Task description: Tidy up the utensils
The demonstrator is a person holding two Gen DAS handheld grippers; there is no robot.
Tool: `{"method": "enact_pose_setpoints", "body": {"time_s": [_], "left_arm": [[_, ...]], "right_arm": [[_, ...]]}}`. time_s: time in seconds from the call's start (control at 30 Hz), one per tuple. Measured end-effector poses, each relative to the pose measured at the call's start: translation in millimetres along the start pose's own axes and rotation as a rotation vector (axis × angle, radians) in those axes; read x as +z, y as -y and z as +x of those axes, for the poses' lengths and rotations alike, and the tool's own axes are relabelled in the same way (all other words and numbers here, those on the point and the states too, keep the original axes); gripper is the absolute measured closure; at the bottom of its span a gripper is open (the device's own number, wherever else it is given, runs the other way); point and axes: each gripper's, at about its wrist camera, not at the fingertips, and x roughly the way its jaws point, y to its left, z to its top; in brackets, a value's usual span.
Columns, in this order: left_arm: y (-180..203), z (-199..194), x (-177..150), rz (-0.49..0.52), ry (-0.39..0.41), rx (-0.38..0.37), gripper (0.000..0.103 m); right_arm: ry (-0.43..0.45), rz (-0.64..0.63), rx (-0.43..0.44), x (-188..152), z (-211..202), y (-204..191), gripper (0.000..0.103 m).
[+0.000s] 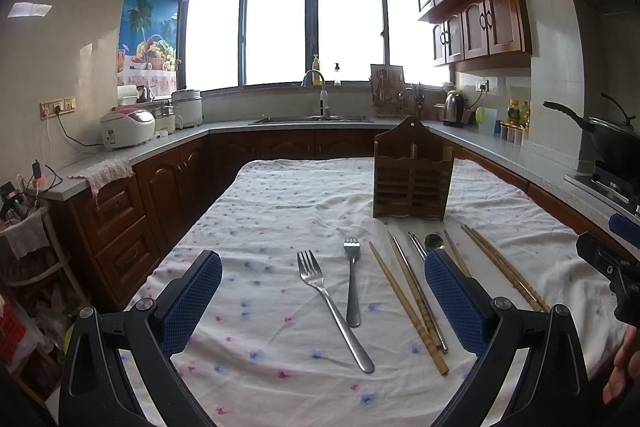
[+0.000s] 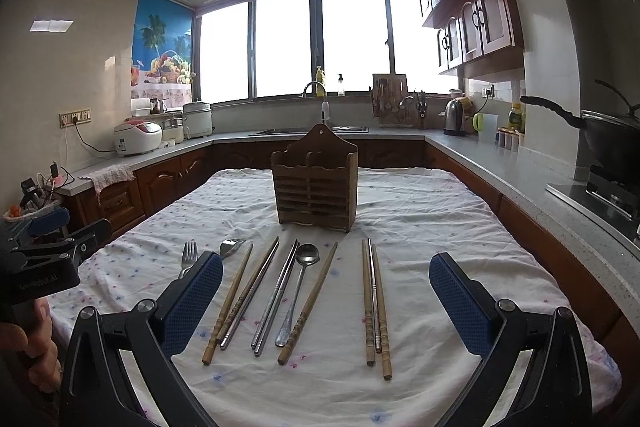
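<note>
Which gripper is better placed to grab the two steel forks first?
Left. The left gripper is open with both steel forks between its fingers; the right gripper faces the wooden chopsticks.

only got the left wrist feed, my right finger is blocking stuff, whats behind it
Observer: A spoon lies there beside a pair of metal chopsticks.
Operator: anything further right
Observer: Three chopsticks lie together, a metal one between two wooden ones.
Operator: is the right gripper holding anything
Observer: No, the right gripper is open and empty, hovering short of the wooden holder.
</note>
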Motion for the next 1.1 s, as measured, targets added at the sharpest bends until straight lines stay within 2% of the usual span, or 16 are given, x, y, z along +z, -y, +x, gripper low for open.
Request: {"method": "enact_pose_setpoints", "body": {"time_s": [0.2, 0.4, 0.5, 0.6, 0.67, 0.7, 0.77, 0.87, 1.03, 1.1], "left_arm": [[-3, 8, 2, -0.019, -0.027, -0.011, 0.001], [-12, 33, 12, -0.074, -0.120, -0.063, 0.001], [-14, 46, 20, -0.082, -0.157, -0.063, 0.001], [-17, 65, 30, -0.089, -0.212, -0.083, 0.002], [-19, 75, 37, -0.102, -0.244, -0.099, 0.004], [-20, 83, 40, -0.110, -0.264, -0.106, 0.006], [-19, 99, 45, -0.122, -0.302, -0.125, 0.011], [-20, 120, 51, -0.139, -0.359, -0.153, 0.024], [-15, 159, 59, -0.160, -0.448, -0.212, 0.042], [-12, 173, 62, -0.158, -0.476, -0.224, 0.044]], "right_arm": [[-0.030, 0.005, 0.002, 1, 8, 1, 0.000], [-0.088, 0.042, 0.026, 6, 27, 10, 0.000], [-0.128, 0.044, 0.027, 10, 41, 14, 0.001], [-0.183, 0.058, 0.043, 13, 60, 18, 0.009], [-0.223, 0.073, 0.057, 14, 73, 19, 0.019], [-0.244, 0.082, 0.062, 14, 80, 21, 0.022], [-0.275, 0.096, 0.069, 13, 90, 23, 0.034], [-0.331, 0.130, 0.092, 13, 109, 25, 0.044], [-0.400, 0.150, 0.099, 14, 137, 29, 0.056], [-0.420, 0.153, 0.099, 14, 148, 30, 0.059]]}}
